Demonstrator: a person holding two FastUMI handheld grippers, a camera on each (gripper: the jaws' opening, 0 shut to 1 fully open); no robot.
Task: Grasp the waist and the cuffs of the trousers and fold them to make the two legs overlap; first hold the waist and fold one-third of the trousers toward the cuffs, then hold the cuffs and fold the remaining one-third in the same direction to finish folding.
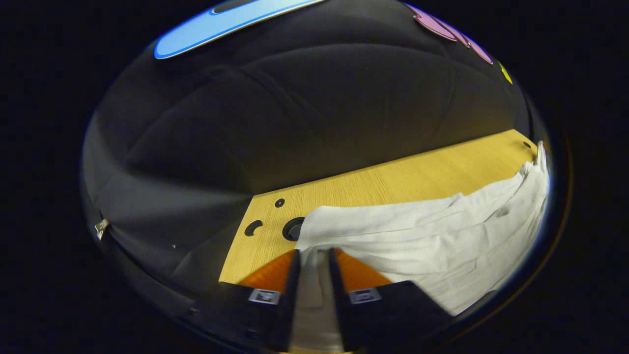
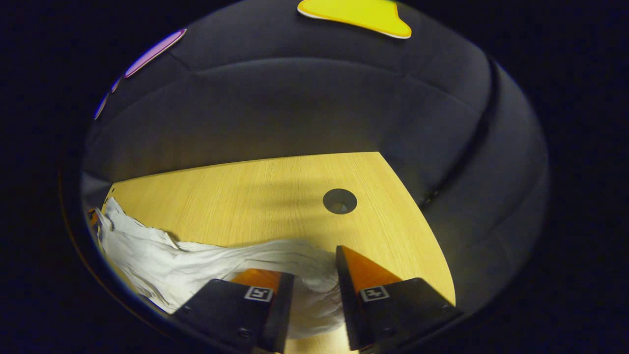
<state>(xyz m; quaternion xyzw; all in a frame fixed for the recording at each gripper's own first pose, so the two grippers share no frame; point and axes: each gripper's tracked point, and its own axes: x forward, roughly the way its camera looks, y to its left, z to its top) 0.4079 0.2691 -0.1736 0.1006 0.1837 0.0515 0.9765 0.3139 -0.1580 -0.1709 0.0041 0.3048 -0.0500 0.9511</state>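
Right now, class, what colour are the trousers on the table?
White trousers, plain; clearest in the left gripper view.

**Trousers run out of view at both ends**

In the left gripper view the white trousers (image 1: 442, 236) are cut off at the right edge, and cloth hides part of a round hole (image 1: 293, 229) in the bench (image 1: 393, 182). In the right gripper view the trousers (image 2: 162, 260) run off the left edge, their near part behind the right hand-held gripper (image 2: 314, 265).

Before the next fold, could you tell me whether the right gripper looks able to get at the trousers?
Probably yes: the right gripper already has the white trousers bunched between its fingers on the wooden table, with nothing blocking.
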